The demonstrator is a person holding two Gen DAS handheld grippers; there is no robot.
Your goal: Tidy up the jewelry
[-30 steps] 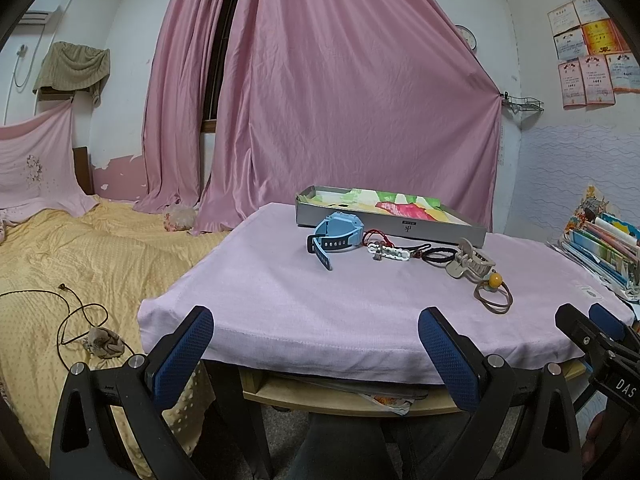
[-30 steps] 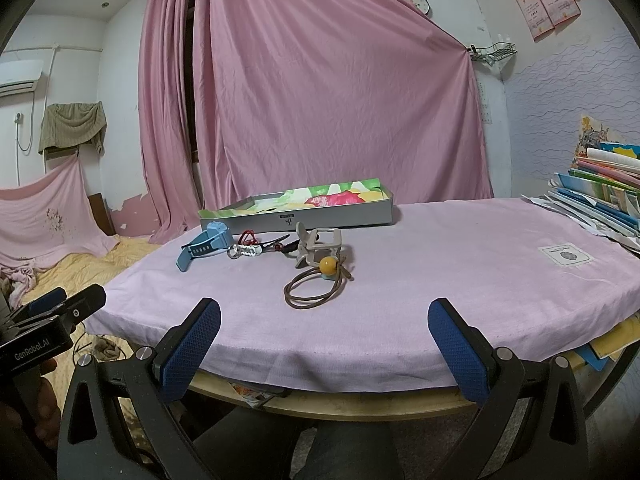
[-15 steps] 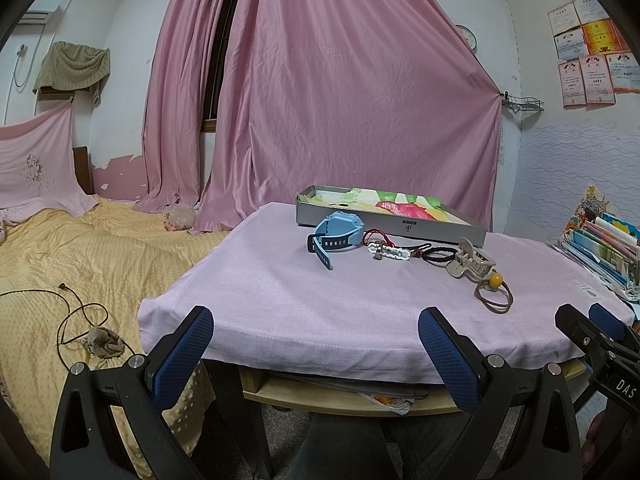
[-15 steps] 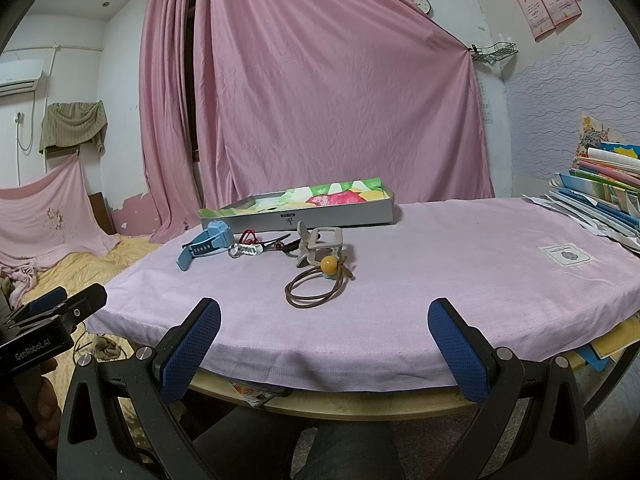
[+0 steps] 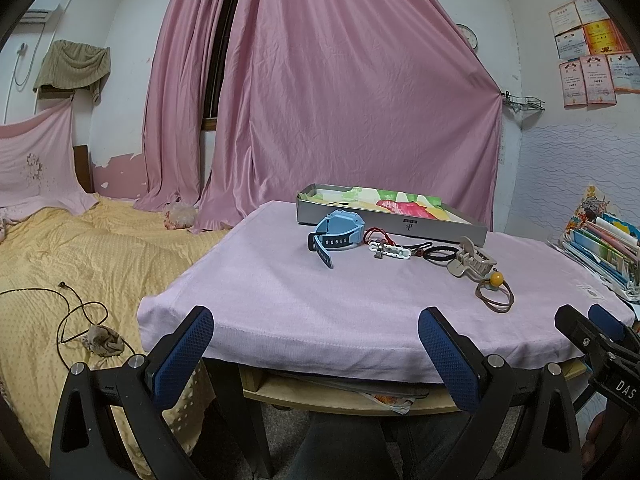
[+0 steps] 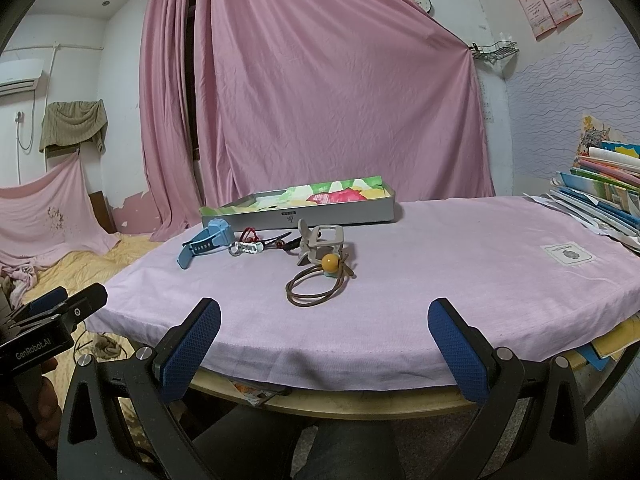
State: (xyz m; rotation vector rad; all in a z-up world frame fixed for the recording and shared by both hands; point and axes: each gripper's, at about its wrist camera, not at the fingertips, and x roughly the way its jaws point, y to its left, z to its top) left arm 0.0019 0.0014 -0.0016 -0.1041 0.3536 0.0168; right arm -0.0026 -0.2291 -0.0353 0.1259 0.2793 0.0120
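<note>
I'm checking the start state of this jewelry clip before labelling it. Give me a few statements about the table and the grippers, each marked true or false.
1. Both grippers are open and hold nothing. True: the left gripper and the right gripper hang spread at the table's near edge.
2. The blue watch lies inside the tray. False: it lies on the pink cloth, in front of the tray.
3. The hair tie with the orange bead lies nearer the grippers than the hair claw. True.
4. The tray stands at the table's near edge. False: it stands at the far side, by the curtain.
</note>
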